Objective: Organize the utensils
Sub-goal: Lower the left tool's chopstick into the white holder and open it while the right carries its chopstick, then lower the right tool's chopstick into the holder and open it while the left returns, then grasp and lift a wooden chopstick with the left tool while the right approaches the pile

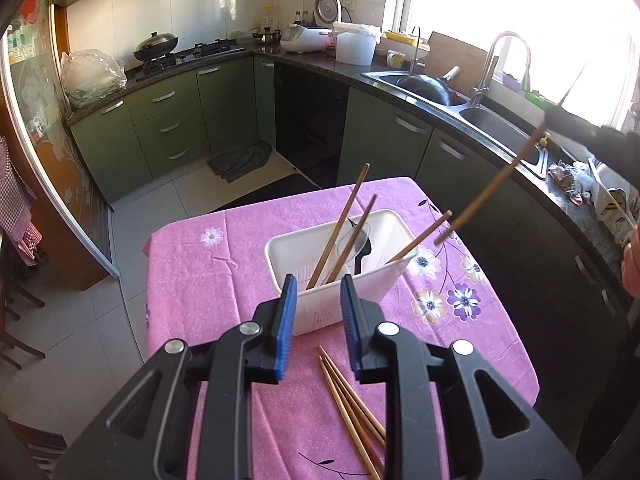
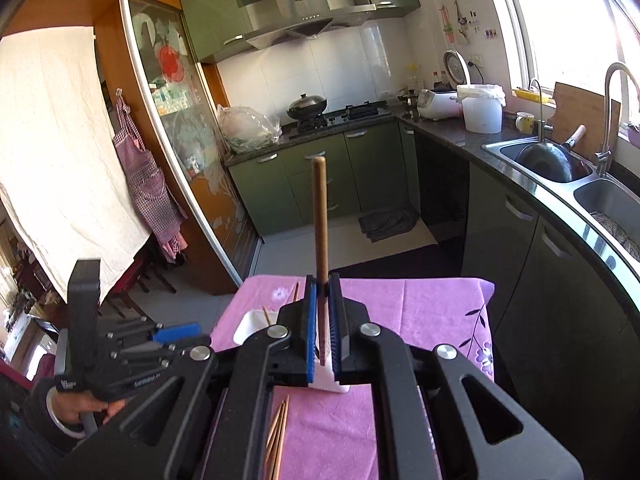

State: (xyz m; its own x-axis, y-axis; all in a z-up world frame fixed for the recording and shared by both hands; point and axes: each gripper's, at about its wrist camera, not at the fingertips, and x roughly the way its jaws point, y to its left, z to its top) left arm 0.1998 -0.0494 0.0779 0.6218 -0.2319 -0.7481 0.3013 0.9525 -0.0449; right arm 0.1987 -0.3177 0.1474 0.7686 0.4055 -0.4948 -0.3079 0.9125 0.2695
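Note:
A white basket (image 1: 320, 314) stands on the pink flowered tablecloth (image 1: 208, 280). Several brown chopsticks (image 1: 344, 224) lean in it beside a black spoon (image 1: 362, 254). My left gripper (image 1: 318, 280) hovers just short of the basket's near wall, open, with nothing between its blue pads. More loose chopsticks (image 1: 348, 396) lie on the cloth under it. My right gripper (image 2: 322, 280) is shut on a single chopstick (image 2: 320, 216) that stands up from its jaws. In the left wrist view that held chopstick (image 1: 492, 184) slants in the air to the right of the basket.
The small table's edges drop to a tiled floor (image 1: 136, 232) on the left and far side. A dark counter with a double sink (image 1: 492, 120) and a wok (image 1: 428, 88) runs along the right. Green cabinets (image 1: 168, 120) and a stove lie beyond. A hand (image 2: 76, 404) holds the left tool.

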